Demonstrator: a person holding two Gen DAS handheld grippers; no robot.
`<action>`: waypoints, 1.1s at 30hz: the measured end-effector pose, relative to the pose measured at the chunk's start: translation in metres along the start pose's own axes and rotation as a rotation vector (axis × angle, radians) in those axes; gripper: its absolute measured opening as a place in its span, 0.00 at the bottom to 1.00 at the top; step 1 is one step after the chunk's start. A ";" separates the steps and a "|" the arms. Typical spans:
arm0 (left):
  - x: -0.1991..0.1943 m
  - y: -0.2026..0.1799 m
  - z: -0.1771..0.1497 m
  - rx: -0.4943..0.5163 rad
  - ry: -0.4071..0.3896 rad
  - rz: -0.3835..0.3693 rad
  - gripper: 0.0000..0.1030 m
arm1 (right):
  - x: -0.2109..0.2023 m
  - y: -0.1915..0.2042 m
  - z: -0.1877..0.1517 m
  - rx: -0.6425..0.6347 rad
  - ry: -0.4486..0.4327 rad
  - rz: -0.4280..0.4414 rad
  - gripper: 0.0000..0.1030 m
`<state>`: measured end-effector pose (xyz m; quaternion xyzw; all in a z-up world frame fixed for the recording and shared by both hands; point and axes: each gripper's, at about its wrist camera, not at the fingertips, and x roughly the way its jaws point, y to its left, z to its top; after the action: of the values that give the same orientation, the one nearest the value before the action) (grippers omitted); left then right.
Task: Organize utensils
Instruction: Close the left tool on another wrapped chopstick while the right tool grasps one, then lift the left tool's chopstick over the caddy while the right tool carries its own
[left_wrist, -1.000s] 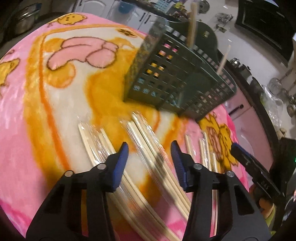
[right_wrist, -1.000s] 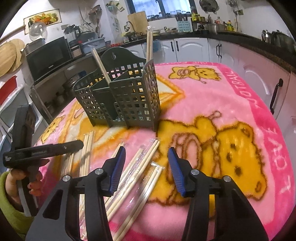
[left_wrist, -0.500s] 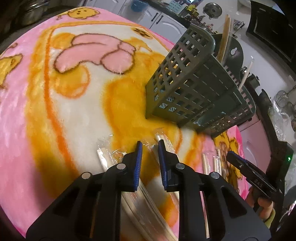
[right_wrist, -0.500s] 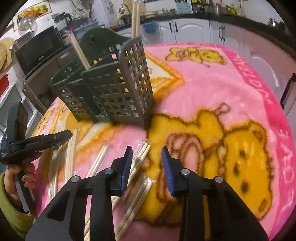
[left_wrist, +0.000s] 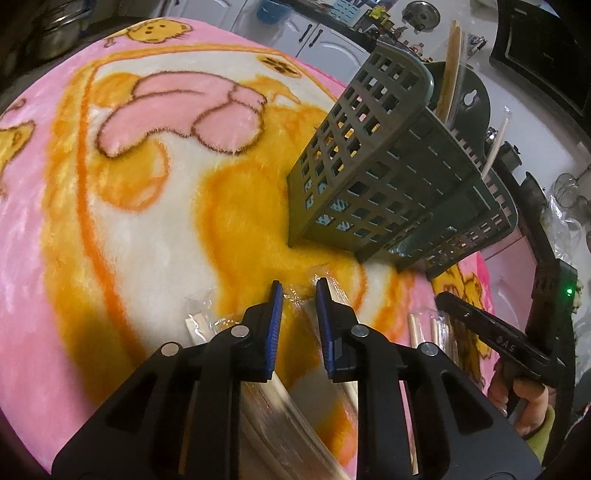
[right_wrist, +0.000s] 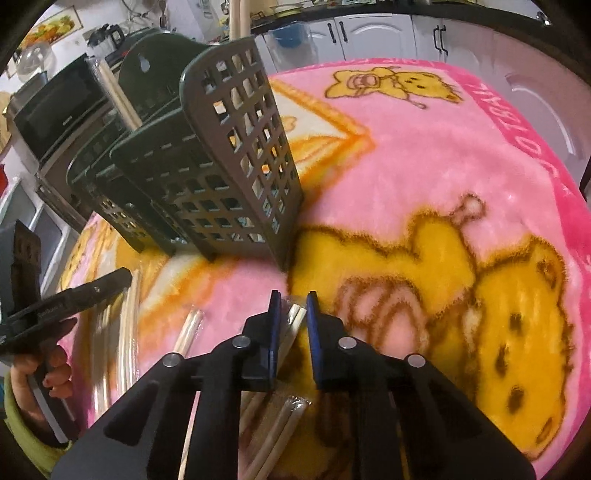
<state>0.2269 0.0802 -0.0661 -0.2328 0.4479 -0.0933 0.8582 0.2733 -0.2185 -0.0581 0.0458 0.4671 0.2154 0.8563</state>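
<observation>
A dark green slotted utensil caddy (left_wrist: 388, 184) (right_wrist: 207, 166) stands on the pink cartoon blanket (left_wrist: 110, 184), with wrapped chopsticks (left_wrist: 452, 66) upright in it. Several plastic-wrapped chopstick pairs lie on the blanket in front of it. My left gripper (left_wrist: 299, 291) is narrowed around the top end of one wrapped pair (left_wrist: 325, 288), low on the blanket. My right gripper (right_wrist: 291, 301) is narrowed around the top end of another wrapped pair (right_wrist: 293, 317). More pairs (right_wrist: 190, 328) lie beside it. Each gripper shows in the other's view (left_wrist: 491, 336) (right_wrist: 70, 299).
A kitchen counter with white cabinets (right_wrist: 369, 29) runs behind the table. A microwave (right_wrist: 55, 107) stands at the left in the right wrist view. Glassware (left_wrist: 565, 192) stands to the right in the left wrist view. The blanket's pink border (right_wrist: 535, 147) marks the table edge.
Both grippers have moved forward toward the caddy and lowered onto the chopsticks. Both pairs of jaws have gone from wide open to narrow around the top ends of wrapped pairs.
</observation>
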 end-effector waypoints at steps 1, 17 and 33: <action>0.000 0.000 0.001 0.002 -0.002 0.003 0.11 | -0.004 -0.001 0.000 0.008 -0.018 0.006 0.11; -0.049 -0.020 0.002 0.066 -0.094 -0.060 0.00 | -0.082 0.011 0.000 0.012 -0.235 0.082 0.05; -0.102 -0.067 0.002 0.161 -0.190 -0.158 0.00 | -0.130 0.047 -0.007 -0.074 -0.357 0.118 0.04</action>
<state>0.1723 0.0594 0.0414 -0.2053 0.3358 -0.1736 0.9027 0.1914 -0.2305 0.0524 0.0793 0.2962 0.2709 0.9124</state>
